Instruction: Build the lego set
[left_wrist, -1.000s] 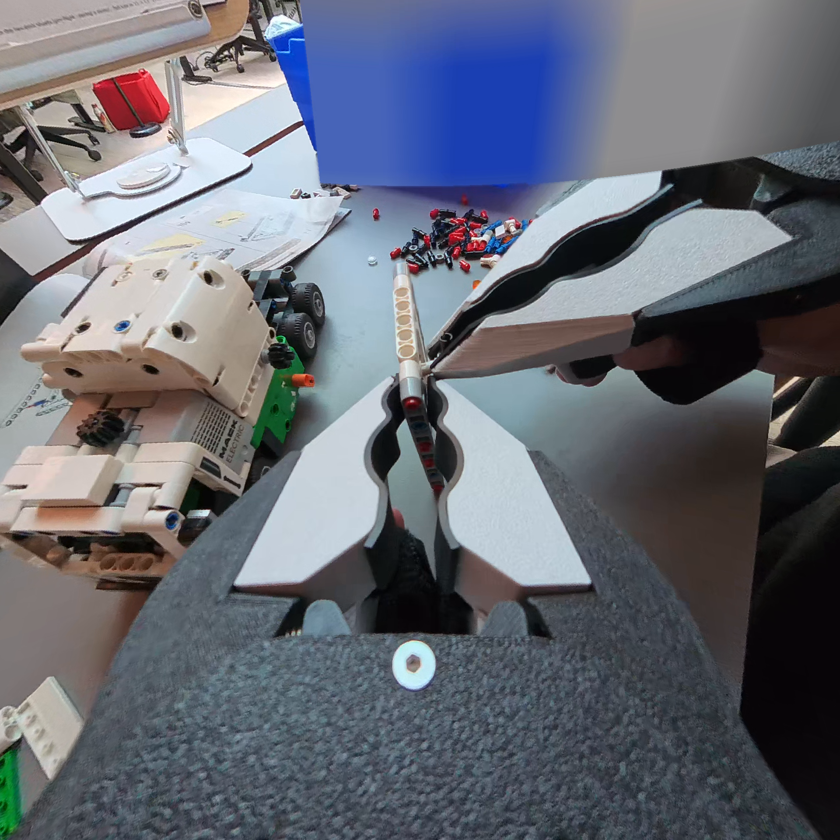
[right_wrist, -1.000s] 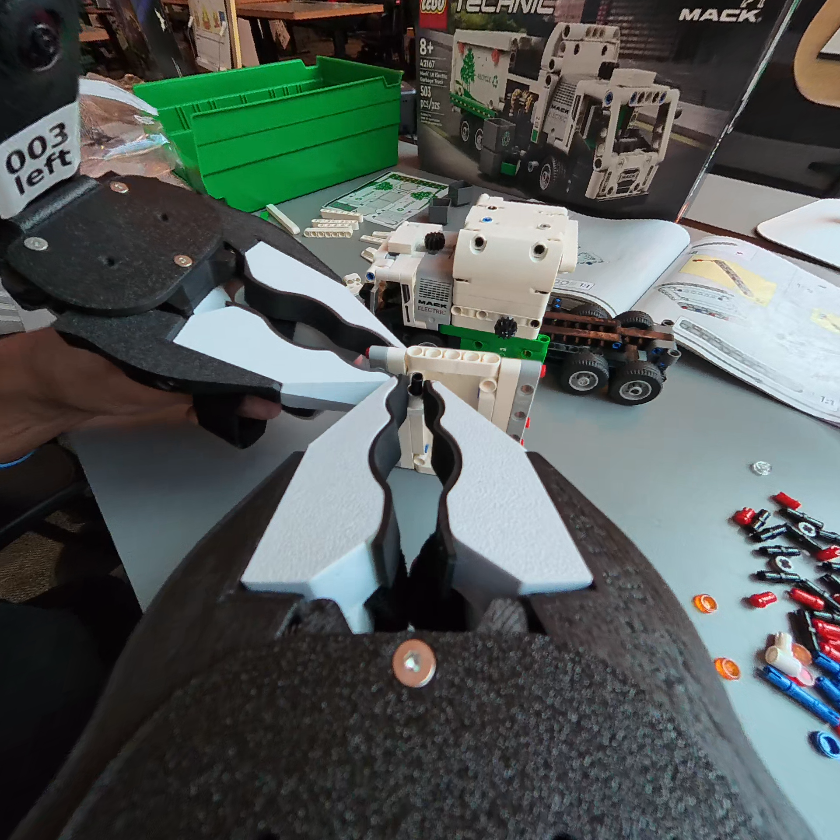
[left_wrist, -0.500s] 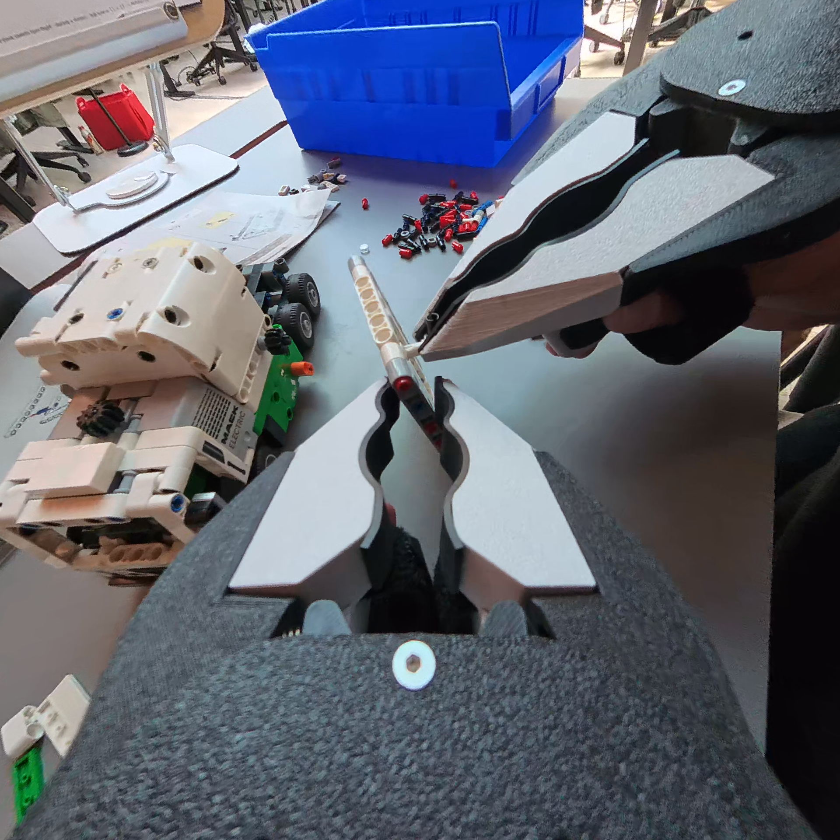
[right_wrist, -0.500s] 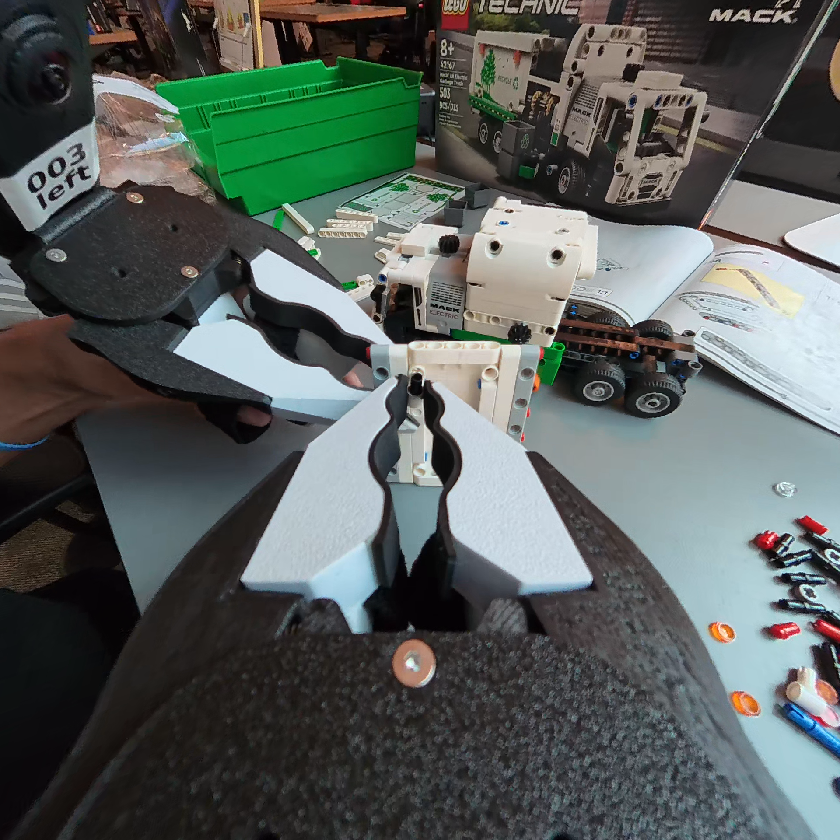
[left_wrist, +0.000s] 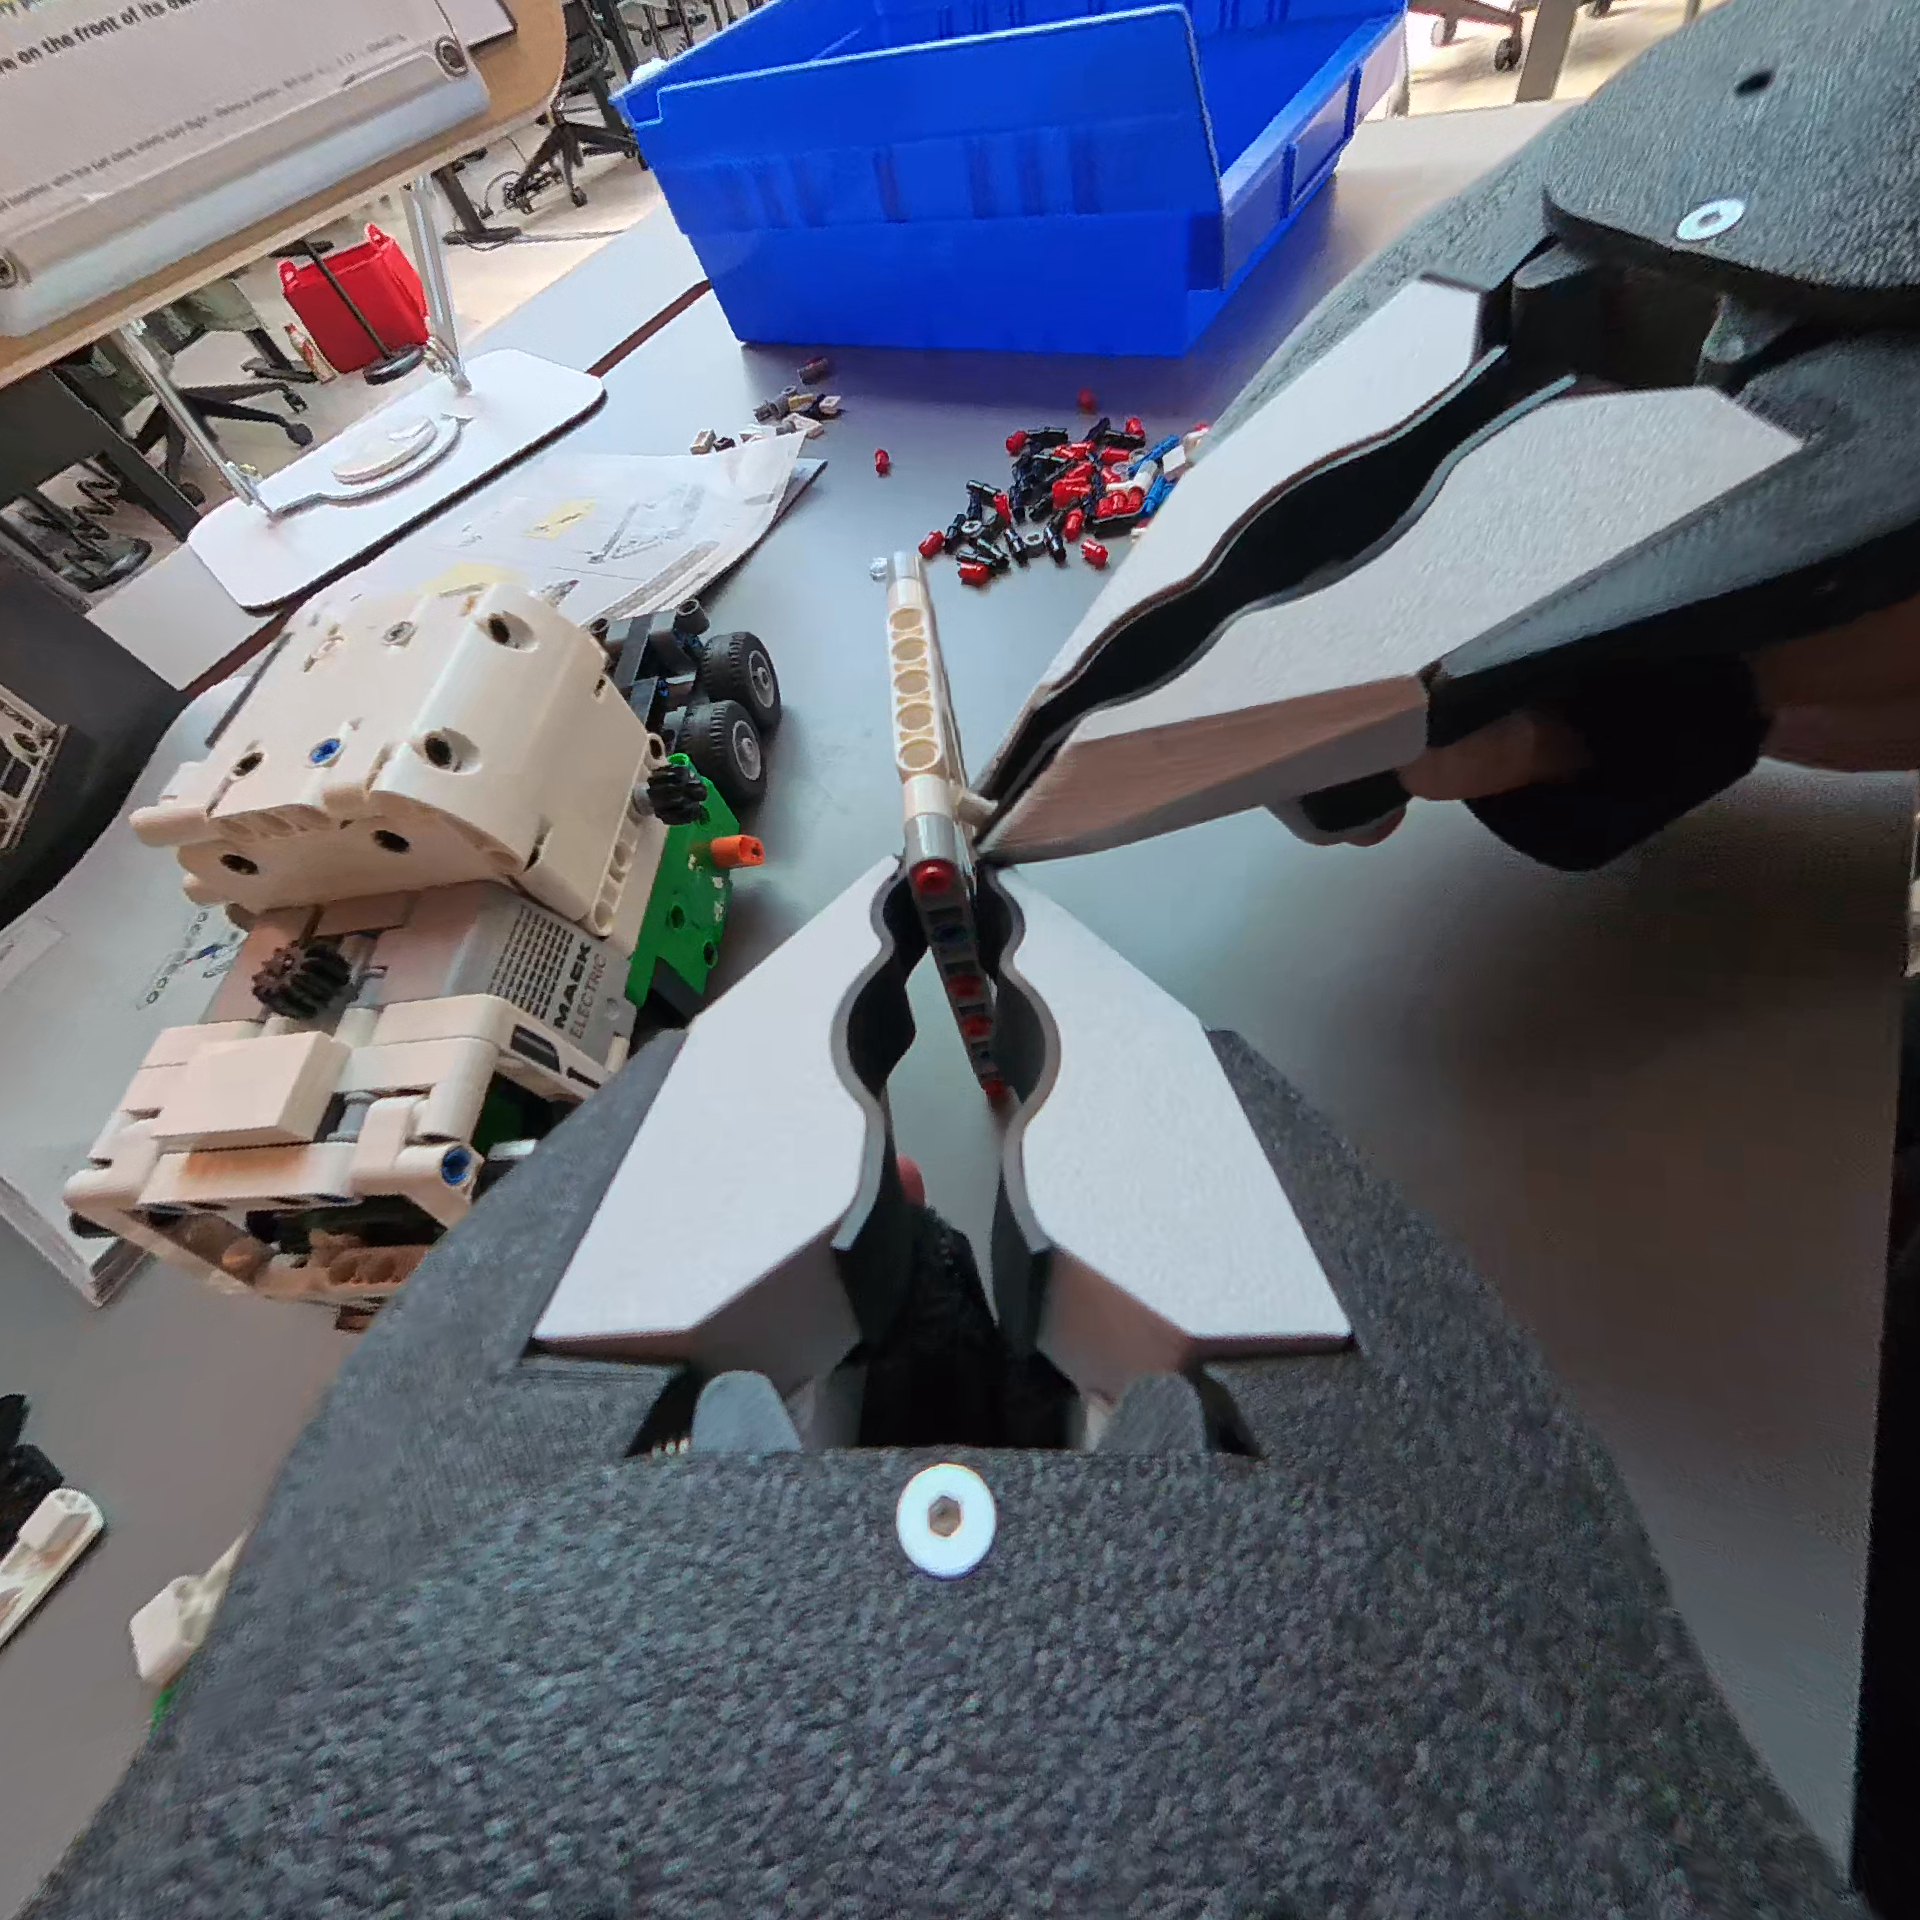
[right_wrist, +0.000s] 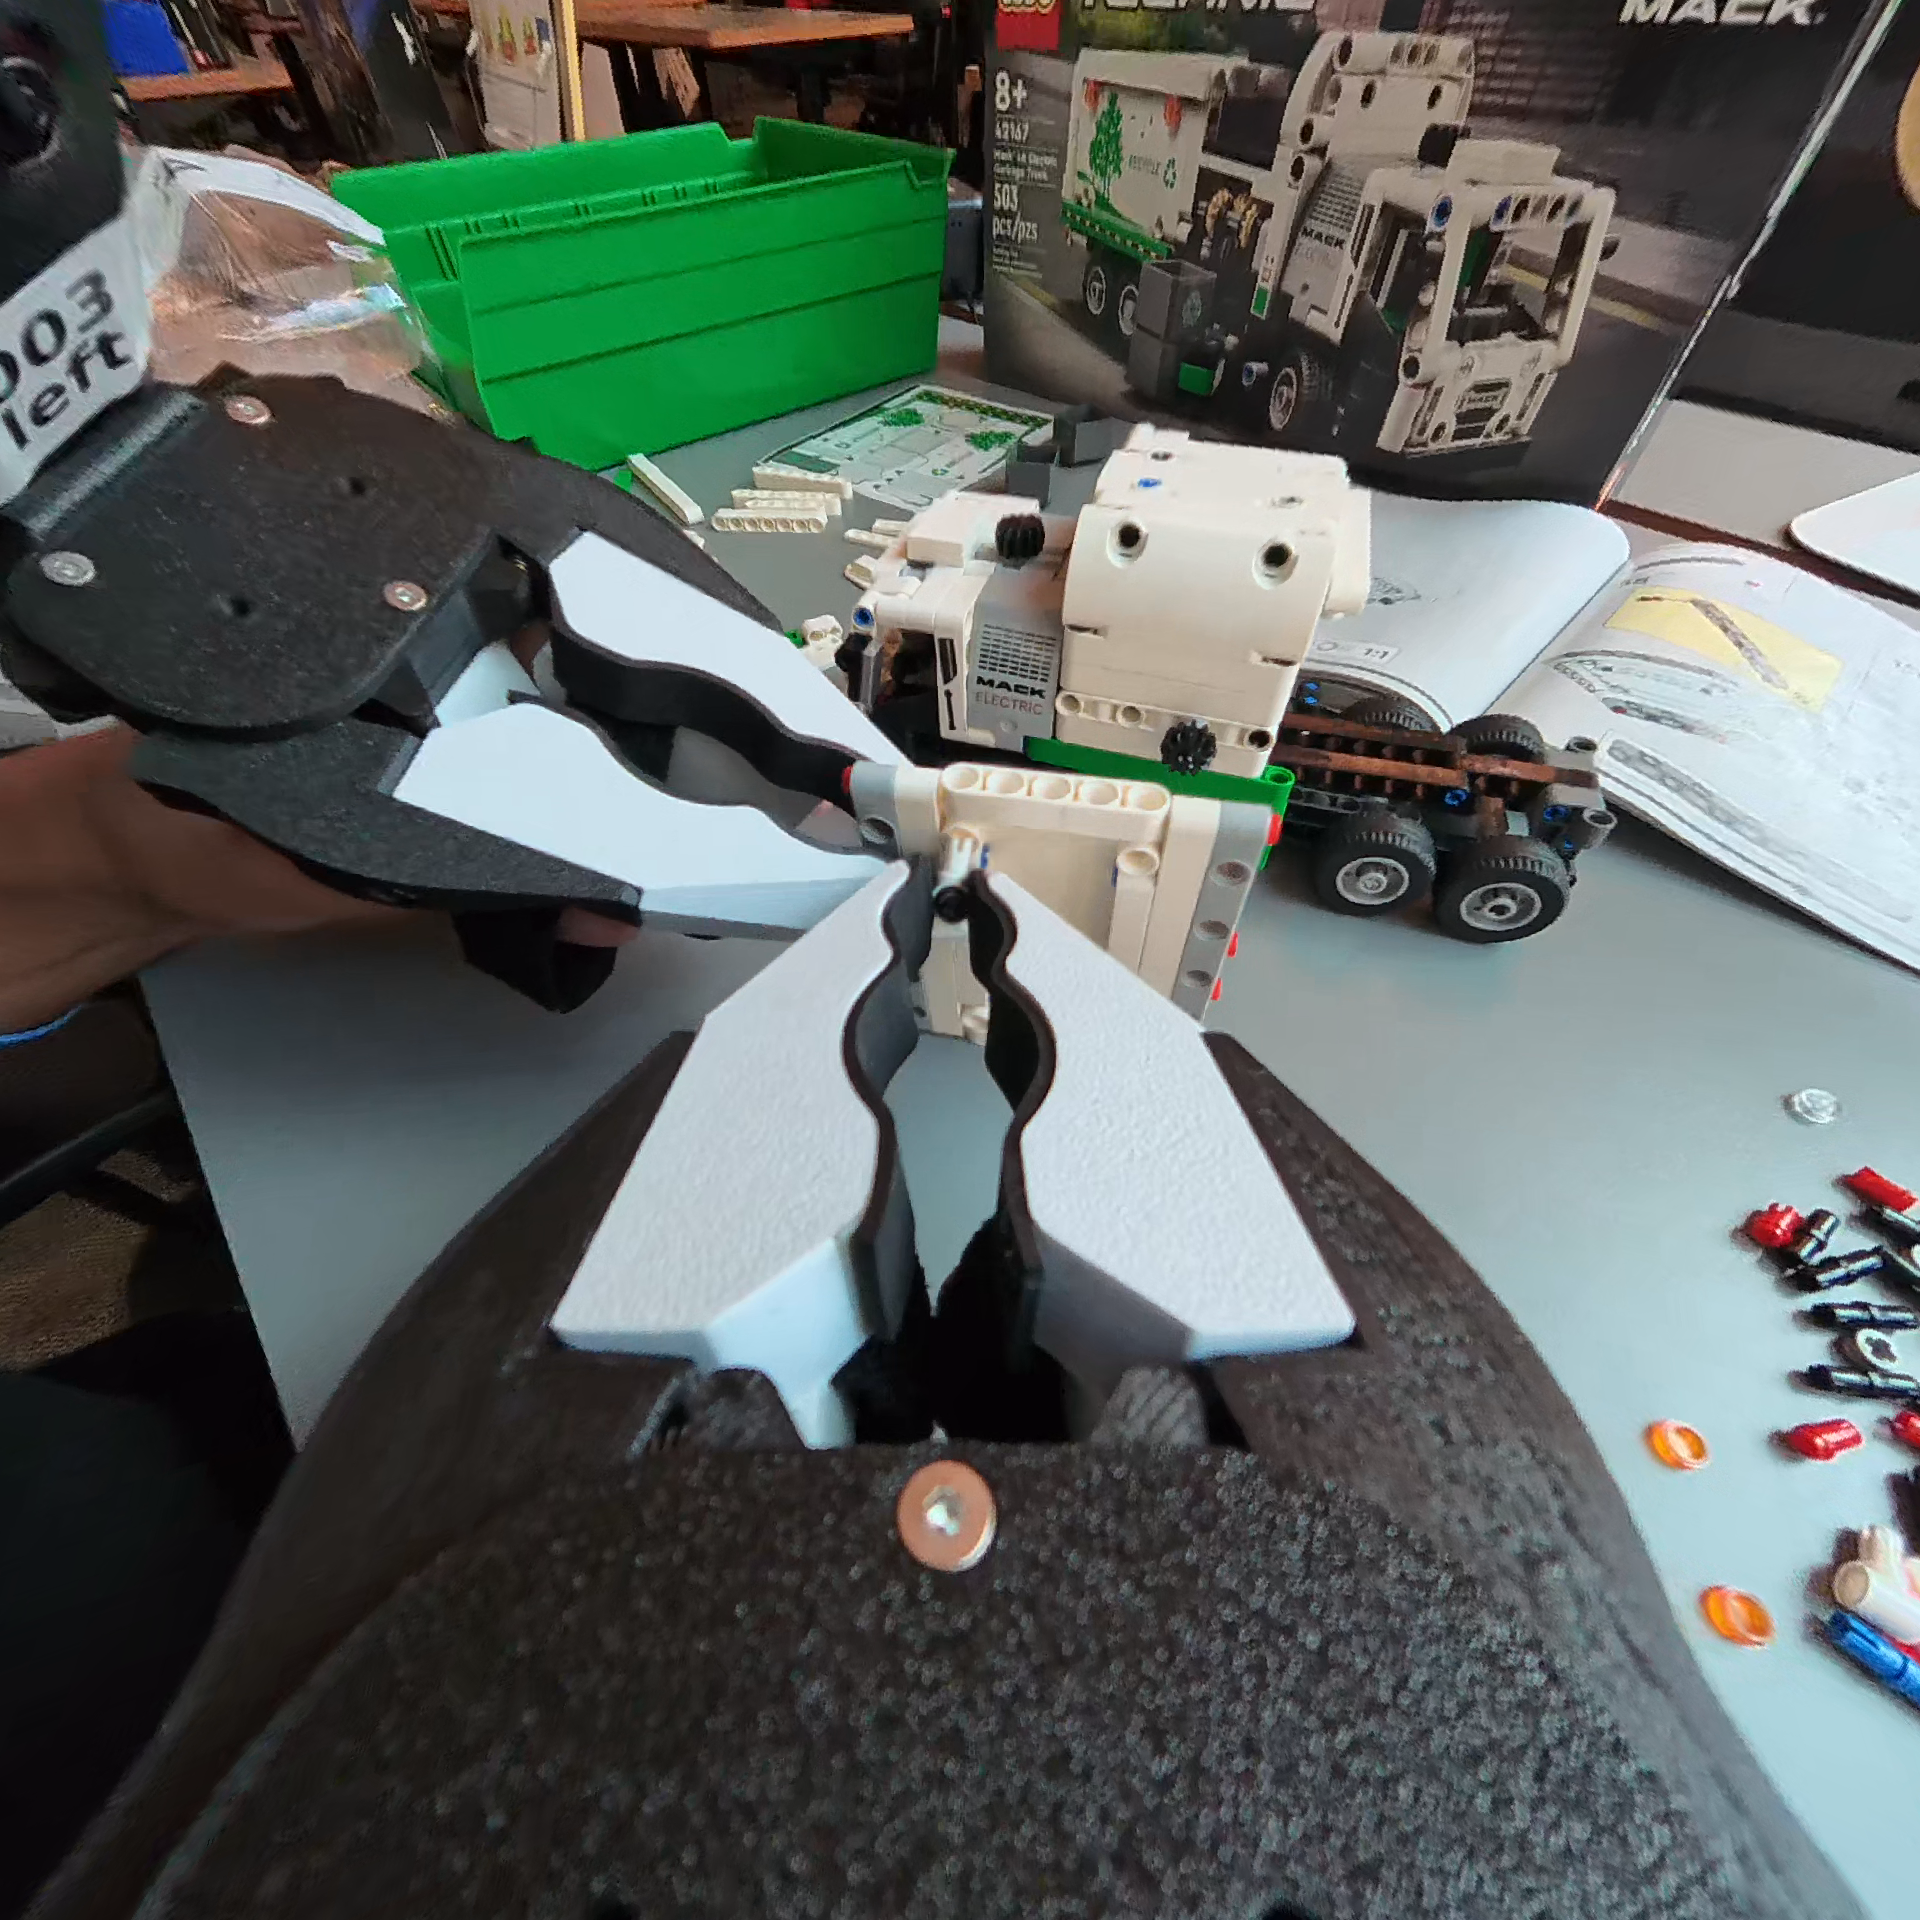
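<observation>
left gripper (left_wrist: 943, 883) clamped on white panel (right_wrist: 1081, 862), held above table (right_wrist: 1455, 1091). right gripper (right_wrist: 951, 883) pinching small pin (right_wrist: 954, 878) at panel's edge. truck (right_wrist: 1122, 623) stands behind, printed lettering on cab; set box (right_wrist: 1403, 229) and white tag (right_wrist: 57, 364) also bear writing.

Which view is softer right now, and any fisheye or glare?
Right wrist view: truck cab and set box slightly motion-blurred. Left wrist view: sharp on the held panel; blue bin bowed by fisheye. No strong glare in either.
</observation>
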